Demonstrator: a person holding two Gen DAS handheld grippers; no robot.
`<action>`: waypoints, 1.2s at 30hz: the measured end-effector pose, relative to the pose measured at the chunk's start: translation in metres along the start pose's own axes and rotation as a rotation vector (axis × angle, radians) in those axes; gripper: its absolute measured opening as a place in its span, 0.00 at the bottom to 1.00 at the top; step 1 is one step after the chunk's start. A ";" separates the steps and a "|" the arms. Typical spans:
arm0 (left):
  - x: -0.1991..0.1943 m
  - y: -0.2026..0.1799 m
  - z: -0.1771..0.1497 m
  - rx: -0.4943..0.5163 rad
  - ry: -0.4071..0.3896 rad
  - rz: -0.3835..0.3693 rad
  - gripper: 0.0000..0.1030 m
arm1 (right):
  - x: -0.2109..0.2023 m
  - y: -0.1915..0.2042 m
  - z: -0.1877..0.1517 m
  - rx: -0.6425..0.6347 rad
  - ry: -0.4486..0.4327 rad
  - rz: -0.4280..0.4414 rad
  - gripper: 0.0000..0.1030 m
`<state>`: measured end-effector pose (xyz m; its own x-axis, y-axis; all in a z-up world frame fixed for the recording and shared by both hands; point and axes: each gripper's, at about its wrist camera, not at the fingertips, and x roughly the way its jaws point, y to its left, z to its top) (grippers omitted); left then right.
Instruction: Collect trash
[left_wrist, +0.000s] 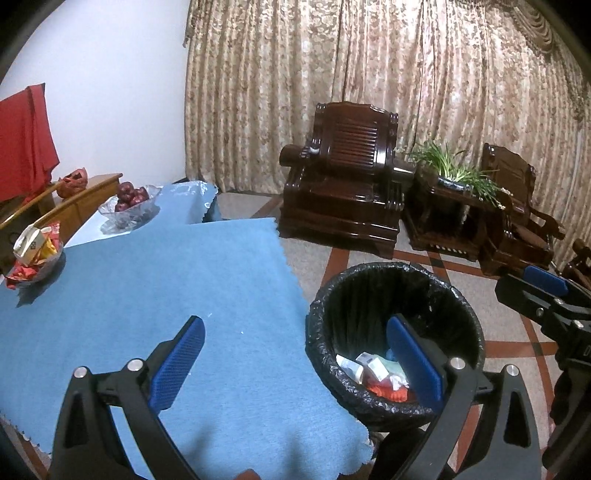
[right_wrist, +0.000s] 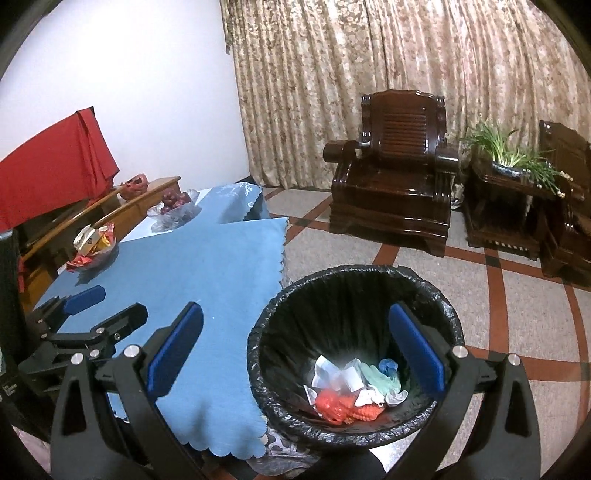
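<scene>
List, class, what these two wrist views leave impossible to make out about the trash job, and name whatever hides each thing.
- Bin bottom: in both views the piled trash covers it; the left claw finger hides part in its own view.
- Snack bowl contents: too small and distorted to read.
- Table near edge: cut off by both claws, so leftover litter there cannot be judged.
- Right claw: wide open, nothing held.

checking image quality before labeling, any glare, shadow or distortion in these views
Left wrist: fisheye bows the curtain; soft shadows fall on the blue tablecloth. Right wrist: a glare bloom blows out white paper in the trash bin; dark vignette in the corners.
</scene>
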<state>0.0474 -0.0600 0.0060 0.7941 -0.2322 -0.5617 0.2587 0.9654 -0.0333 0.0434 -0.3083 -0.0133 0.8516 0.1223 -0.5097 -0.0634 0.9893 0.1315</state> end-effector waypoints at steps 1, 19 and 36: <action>-0.001 -0.001 0.000 0.001 -0.004 0.001 0.94 | -0.001 0.001 0.001 -0.003 -0.002 0.001 0.95; -0.012 0.004 0.000 -0.004 -0.029 0.008 0.94 | -0.003 0.008 0.004 -0.016 -0.011 0.002 0.95; -0.011 0.006 0.000 -0.005 -0.025 0.009 0.94 | -0.003 0.010 0.003 -0.018 -0.013 0.000 0.95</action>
<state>0.0400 -0.0513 0.0120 0.8101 -0.2266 -0.5408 0.2492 0.9679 -0.0323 0.0423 -0.2985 -0.0078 0.8581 0.1210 -0.4990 -0.0724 0.9906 0.1156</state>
